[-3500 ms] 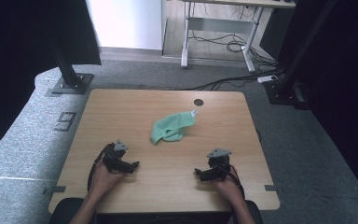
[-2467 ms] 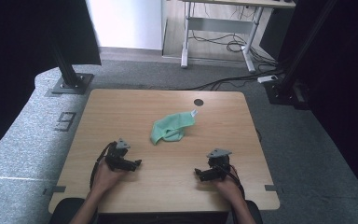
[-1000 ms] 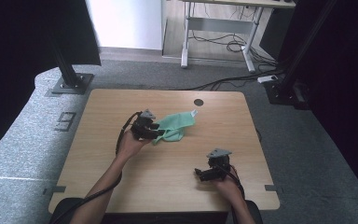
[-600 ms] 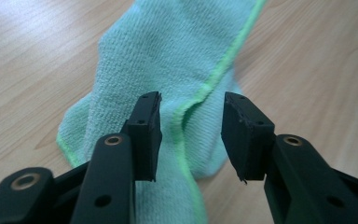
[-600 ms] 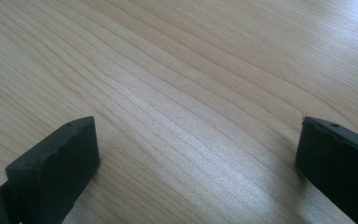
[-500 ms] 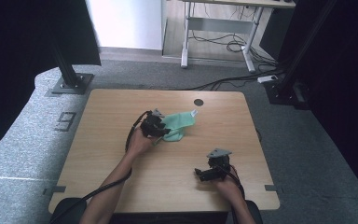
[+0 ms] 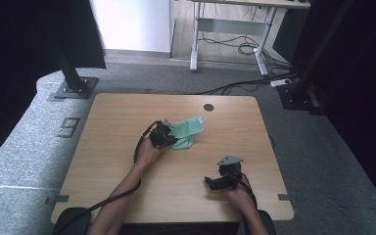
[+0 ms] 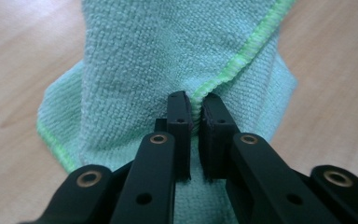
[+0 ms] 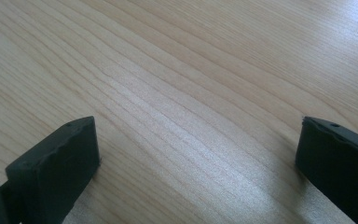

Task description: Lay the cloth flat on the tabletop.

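Note:
A crumpled green microfibre cloth (image 7: 188,131) lies near the middle of the wooden table (image 7: 107,147). My left gripper (image 7: 169,138) sits at the cloth's left edge. In the left gripper view its jaws have just been closing, and the left gripper (image 8: 195,109) now pinches a fold of the green cloth (image 8: 158,60) along its bright hem. My right gripper (image 7: 211,182) rests near the table's front right, apart from the cloth. In the right gripper view the right gripper (image 9: 193,149) stands wide open over bare wood.
A round cable hole (image 7: 208,107) sits in the table's far edge behind the cloth. Black frame posts (image 7: 68,68) stand on the floor at the back left and back right. A desk with cables (image 7: 235,34) stands farther behind.
My left hand reached forward from the front left of the table to the cloth and lowered onto it; its jaws closed on a fold. The right hand has stayed put.

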{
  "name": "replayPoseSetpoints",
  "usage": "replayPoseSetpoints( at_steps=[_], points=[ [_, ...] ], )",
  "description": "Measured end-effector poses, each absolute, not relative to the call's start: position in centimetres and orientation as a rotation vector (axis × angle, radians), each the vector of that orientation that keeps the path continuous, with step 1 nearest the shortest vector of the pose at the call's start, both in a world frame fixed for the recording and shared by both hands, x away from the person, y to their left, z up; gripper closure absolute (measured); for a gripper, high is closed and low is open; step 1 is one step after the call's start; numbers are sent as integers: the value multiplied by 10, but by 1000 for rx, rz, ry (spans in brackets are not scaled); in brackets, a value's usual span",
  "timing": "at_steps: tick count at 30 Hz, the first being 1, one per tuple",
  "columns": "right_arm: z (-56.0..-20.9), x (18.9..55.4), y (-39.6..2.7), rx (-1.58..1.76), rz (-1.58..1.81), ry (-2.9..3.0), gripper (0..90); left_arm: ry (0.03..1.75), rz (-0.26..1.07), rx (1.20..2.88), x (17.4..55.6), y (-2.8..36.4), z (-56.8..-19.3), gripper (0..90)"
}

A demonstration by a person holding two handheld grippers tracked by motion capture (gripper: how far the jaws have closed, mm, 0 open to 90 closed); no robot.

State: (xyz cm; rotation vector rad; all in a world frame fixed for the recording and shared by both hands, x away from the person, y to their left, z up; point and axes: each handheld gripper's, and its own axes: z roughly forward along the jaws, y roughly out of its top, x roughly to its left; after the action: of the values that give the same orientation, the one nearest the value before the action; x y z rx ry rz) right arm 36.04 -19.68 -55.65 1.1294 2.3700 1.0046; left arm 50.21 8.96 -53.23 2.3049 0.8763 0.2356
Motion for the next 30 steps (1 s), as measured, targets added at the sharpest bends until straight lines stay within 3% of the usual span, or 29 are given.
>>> replayPoseSetpoints(
  at_steps=[21,23,26,30],
  points=[
    [-555,359,-196,1105,999,2411,3,816,90,2281,444,91,-527,844],
    [-551,360,-194,1132,1064,2414,129,804,88,2263,441,94,-523,844],
    [-549,363,-191,1138,1084,2423,144,798,97,2253,440,96,-520,843],
    [-543,373,-180,1115,1113,2466,254,798,105,2233,441,100,-516,844]
  ],
)
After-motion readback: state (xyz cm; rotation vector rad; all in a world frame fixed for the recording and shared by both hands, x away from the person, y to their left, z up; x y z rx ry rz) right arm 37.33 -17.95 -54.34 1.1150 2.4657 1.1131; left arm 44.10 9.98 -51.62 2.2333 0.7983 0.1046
